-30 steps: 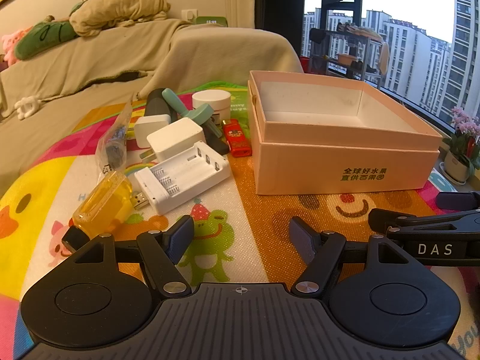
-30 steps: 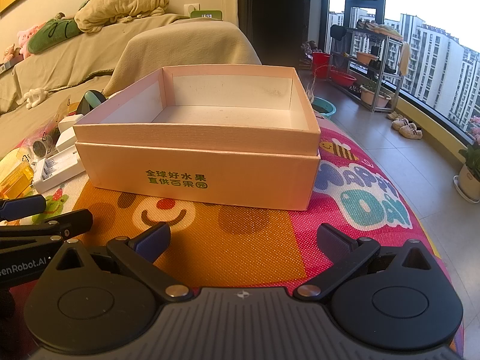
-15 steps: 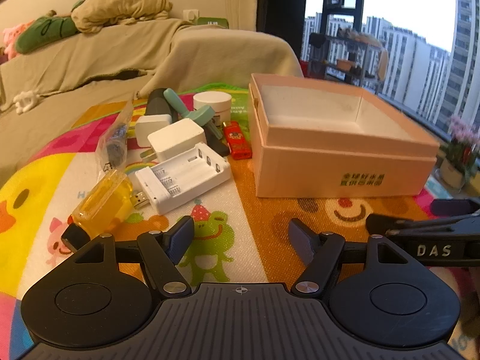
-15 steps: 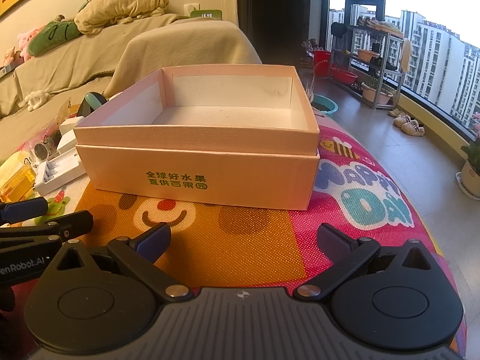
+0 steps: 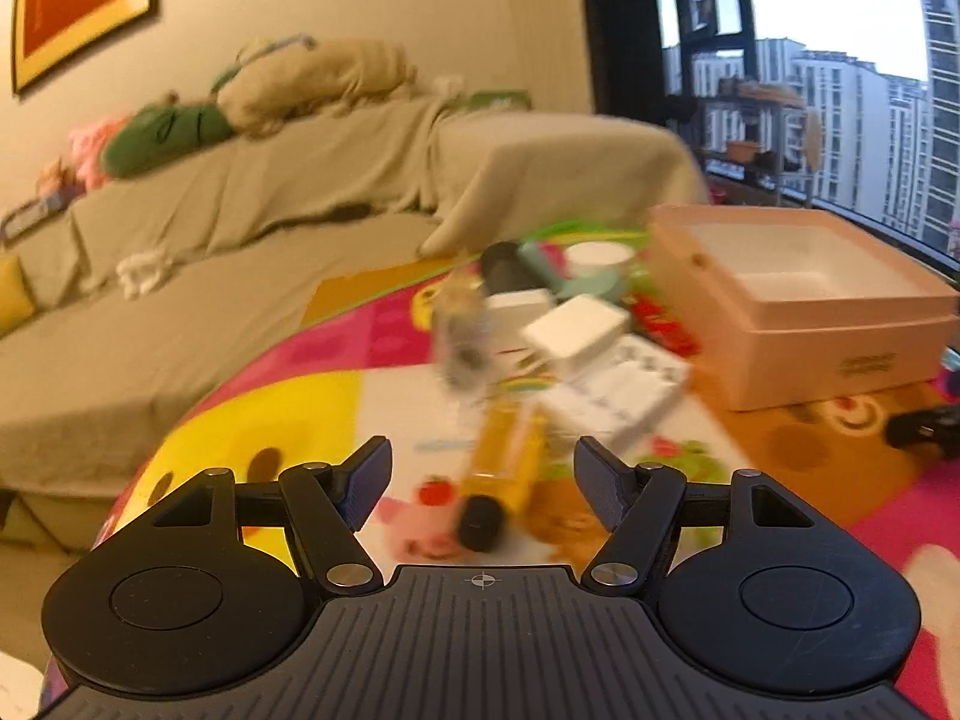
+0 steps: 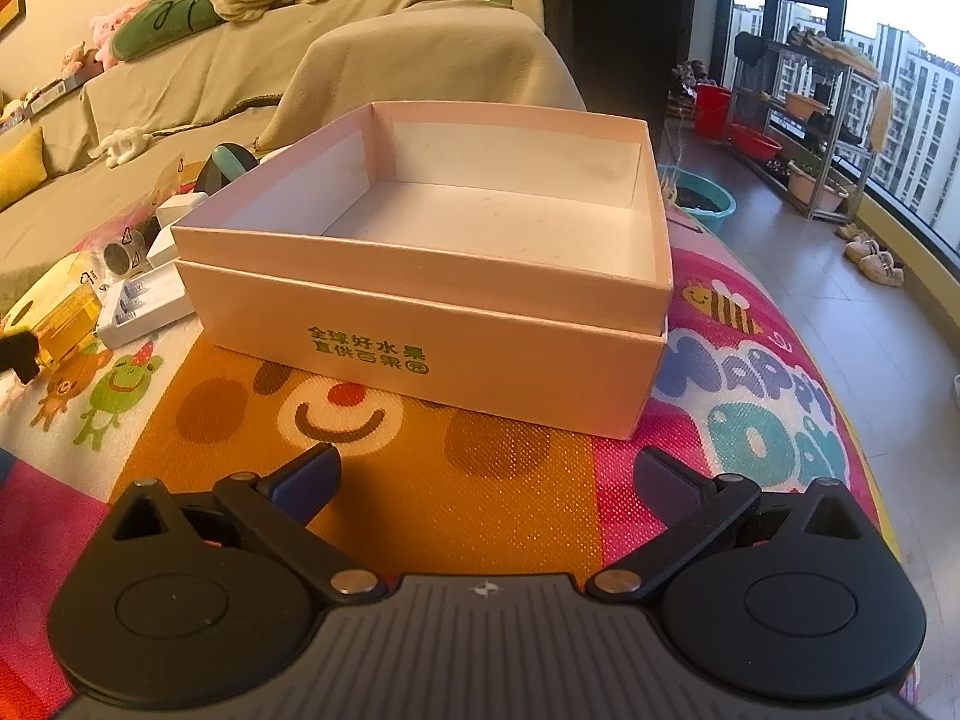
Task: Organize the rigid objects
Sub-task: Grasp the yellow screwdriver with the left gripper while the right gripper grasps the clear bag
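We judged the main risk to be a bad first grab: the left wrist view was smeared with motion blur, so closing the left tongs point(image 5: 482, 476) on the yellow bottle point(image 5: 507, 459) while swinging could clip its black cap point(image 5: 478, 522) and roll it off the near edge of the play mat point(image 6: 492, 480), or nudge the white battery charger point(image 5: 624, 387) into the things packed around it. Those left tongs were released, jaws wide apart and gripping nothing, with the bottle lying on its side just beyond and between them, cap end nearest. Farther off and to the right lay the white adapter point(image 5: 573, 330), a dark cylinder point(image 5: 507, 267), a round white jar point(image 5: 597, 255) and something red point(image 5: 663, 324), all crowded close together. The right tongs point(image 6: 486, 474) were likewise released and empty, hanging near the front wall of the pink box point(image 6: 420, 324), which stood open with nothing inside, to the right of the clutter. A second risk, we thought, was that a careless drop would strike the box's rim rather than clear it.
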`<action>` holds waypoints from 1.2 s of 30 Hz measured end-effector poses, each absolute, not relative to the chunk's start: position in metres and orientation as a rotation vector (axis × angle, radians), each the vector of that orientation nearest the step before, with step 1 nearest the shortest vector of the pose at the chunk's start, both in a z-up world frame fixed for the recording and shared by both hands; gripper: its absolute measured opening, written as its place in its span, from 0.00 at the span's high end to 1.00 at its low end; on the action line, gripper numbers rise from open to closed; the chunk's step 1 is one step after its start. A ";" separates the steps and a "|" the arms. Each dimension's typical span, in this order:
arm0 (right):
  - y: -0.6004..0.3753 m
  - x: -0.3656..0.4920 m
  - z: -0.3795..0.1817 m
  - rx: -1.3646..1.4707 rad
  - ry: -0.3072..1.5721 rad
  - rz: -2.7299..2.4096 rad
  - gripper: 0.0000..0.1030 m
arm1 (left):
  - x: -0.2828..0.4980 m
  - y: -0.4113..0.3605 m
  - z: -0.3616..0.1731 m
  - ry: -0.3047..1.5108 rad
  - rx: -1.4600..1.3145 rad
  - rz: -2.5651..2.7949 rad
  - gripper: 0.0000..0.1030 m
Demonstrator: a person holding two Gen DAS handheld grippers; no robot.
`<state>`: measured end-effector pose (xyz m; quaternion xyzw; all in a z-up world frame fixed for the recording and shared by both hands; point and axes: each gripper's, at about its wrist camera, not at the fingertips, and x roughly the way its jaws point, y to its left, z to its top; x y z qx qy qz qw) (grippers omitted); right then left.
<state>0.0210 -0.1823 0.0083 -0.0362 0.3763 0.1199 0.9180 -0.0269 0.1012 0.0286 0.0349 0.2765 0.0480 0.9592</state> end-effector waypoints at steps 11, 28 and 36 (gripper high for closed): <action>-0.182 0.019 0.010 -0.098 0.774 0.273 0.00 | 0.006 0.122 0.006 0.627 -0.097 -0.002 0.69; 0.058 0.075 0.090 -0.265 0.536 0.645 0.44 | -0.039 0.157 0.005 0.609 -0.168 -0.007 0.69; 0.114 0.117 0.038 -0.339 0.657 0.648 0.64 | -0.040 0.155 0.005 0.607 -0.159 -0.003 0.69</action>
